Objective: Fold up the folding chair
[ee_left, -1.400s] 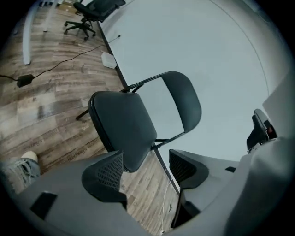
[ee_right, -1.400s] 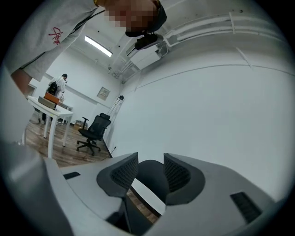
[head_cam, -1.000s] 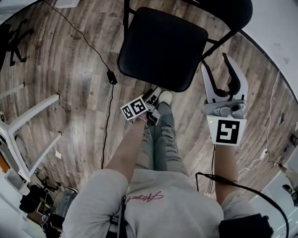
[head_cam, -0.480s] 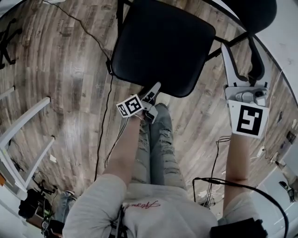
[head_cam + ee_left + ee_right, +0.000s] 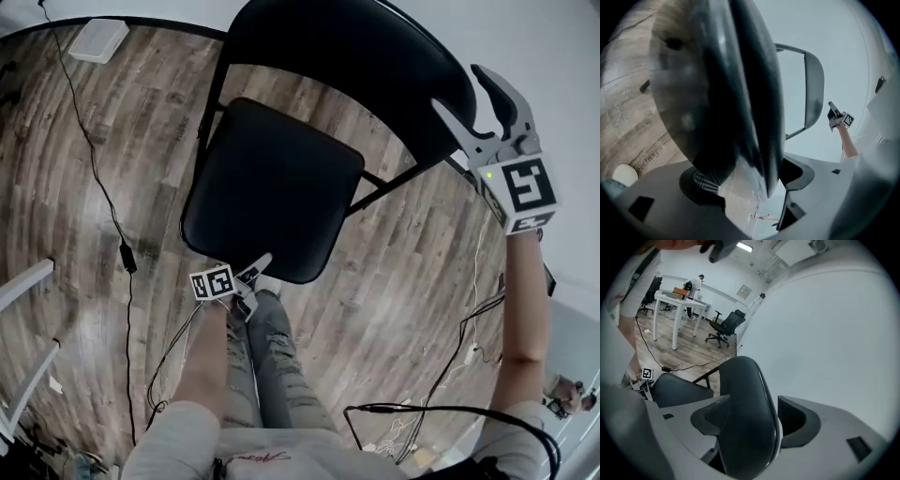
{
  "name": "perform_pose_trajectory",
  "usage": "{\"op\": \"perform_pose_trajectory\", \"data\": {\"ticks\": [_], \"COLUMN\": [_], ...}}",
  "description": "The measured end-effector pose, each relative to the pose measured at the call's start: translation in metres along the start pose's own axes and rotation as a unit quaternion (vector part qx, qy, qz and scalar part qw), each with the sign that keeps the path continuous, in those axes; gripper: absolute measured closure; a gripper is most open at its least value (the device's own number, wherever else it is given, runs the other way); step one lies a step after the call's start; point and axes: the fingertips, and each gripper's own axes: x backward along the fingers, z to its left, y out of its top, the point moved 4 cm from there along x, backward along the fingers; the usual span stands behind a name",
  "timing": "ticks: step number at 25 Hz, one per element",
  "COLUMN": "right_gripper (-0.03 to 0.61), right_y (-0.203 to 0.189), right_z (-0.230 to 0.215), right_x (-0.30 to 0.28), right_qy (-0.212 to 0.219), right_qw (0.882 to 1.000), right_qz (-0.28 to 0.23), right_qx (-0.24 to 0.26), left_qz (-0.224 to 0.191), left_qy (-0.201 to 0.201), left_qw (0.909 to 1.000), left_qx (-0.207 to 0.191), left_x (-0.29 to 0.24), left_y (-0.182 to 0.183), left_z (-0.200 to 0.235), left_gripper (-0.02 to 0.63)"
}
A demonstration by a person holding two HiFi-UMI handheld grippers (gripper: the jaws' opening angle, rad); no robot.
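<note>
The black folding chair stands unfolded on the wood floor, seat point(image 5: 272, 183) in the middle and curved backrest point(image 5: 356, 66) beyond it. My left gripper point(image 5: 255, 272) is at the seat's front edge. In the left gripper view, the seat edge point(image 5: 740, 93) runs between its jaws, which have just been opening and do not press on it. My right gripper point(image 5: 464, 89) is up at the backrest's right end. The backrest point(image 5: 745, 418) lies between its jaws, which have also just been opening, with a gap on one side.
A black cable point(image 5: 94, 159) with a power adapter point(image 5: 128, 255) trails over the floor left of the chair. White table legs point(image 5: 23, 281) are at far left. The person's legs point(image 5: 262, 356) stand just before the seat. A white wall point(image 5: 825, 333) is behind the backrest.
My right gripper has swung from beside the seat up to the backrest's right end, jaws wider. My left gripper stayed at the seat's front edge and sank a little.
</note>
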Motion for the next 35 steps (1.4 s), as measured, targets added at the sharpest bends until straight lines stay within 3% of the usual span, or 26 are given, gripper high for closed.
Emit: {"op": "perform_pose_trajectory", "data": {"ticks": [4, 8, 11, 15, 19, 24, 28, 35], "right_gripper": [0.279, 0.279, 0.279, 0.279, 0.281, 0.282, 0.282, 0.288], "right_y": [-0.013, -0.035, -0.042, -0.042, -0.029, 0.004, 0.023, 0.049], "right_z": [-0.029, -0.023, -0.017, -0.021, -0.025, -0.036, -0.050, -0.091], "right_x": [-0.034, -0.064, -0.078, -0.078, -0.067, -0.046, -0.031, -0.021], "right_qy": [0.061, 0.164, 0.171, 0.171, 0.164, 0.120, 0.097, 0.072], "right_qw": [0.996, 0.976, 0.973, 0.972, 0.975, 0.986, 0.991, 0.995], "right_qz": [0.069, 0.133, 0.150, 0.155, 0.147, 0.117, 0.087, 0.063], "right_qx": [-0.009, -0.053, -0.047, -0.048, -0.042, -0.019, -0.019, -0.021], "left_qz": [0.024, 0.002, -0.006, 0.009, 0.018, 0.018, 0.010, -0.056], "left_qy": [-0.012, -0.028, -0.041, -0.055, -0.056, 0.010, 0.082, 0.168], "left_qw": [0.9996, 0.9996, 0.9992, 0.9977, 0.9972, 0.9951, 0.9871, 0.9702], "left_qx": [-0.004, -0.010, -0.002, 0.040, 0.045, 0.097, 0.137, 0.165], "left_x": [-0.005, -0.008, -0.008, -0.011, -0.011, -0.014, -0.022, -0.056], "left_y": [0.000, -0.001, 0.001, -0.002, 0.005, 0.027, 0.056, 0.139], "left_z": [-0.001, -0.002, -0.002, -0.006, -0.021, -0.076, -0.132, -0.244], "left_gripper": [0.256, 0.256, 0.259, 0.320, 0.342, 0.342, 0.342, 0.366]}}
